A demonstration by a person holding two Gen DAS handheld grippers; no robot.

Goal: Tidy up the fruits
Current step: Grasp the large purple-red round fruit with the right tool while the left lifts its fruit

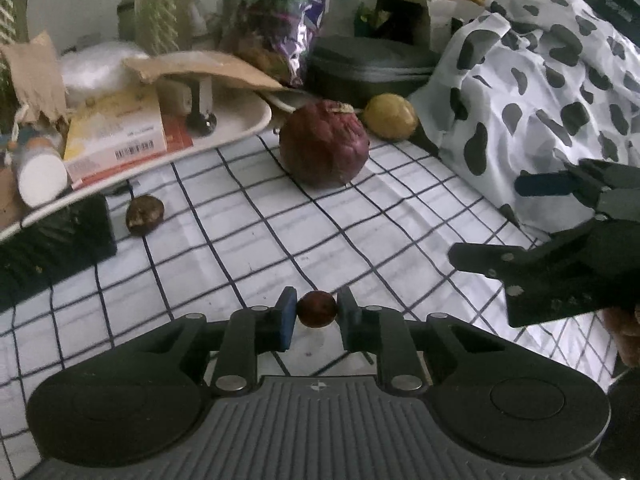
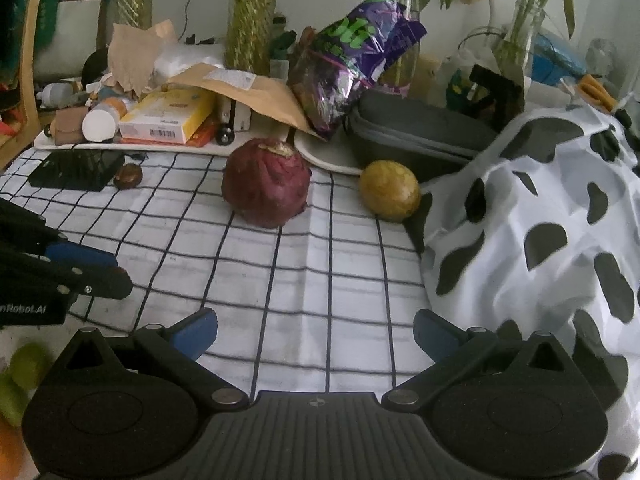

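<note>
Brown nut point(image 1: 316, 309) at frame bottom centre sits pinched at the left gripper point(image 1: 316, 312) pad tips, so it could squirt out onto the cloth point(image 1: 280, 240), while right gripper point(image 2: 315, 336) gapes wide, empty.

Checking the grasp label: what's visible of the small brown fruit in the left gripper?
The small brown fruit is round, dark reddish-brown and slightly glossy, chestnut-like. It sits between the fingertips of the left gripper, which is shut on it, the blue pad against one side and the other finger against the opposite side. It is above the checked cloth; whether it touches the cloth cannot be told. Only the left wrist view shows it.
</note>
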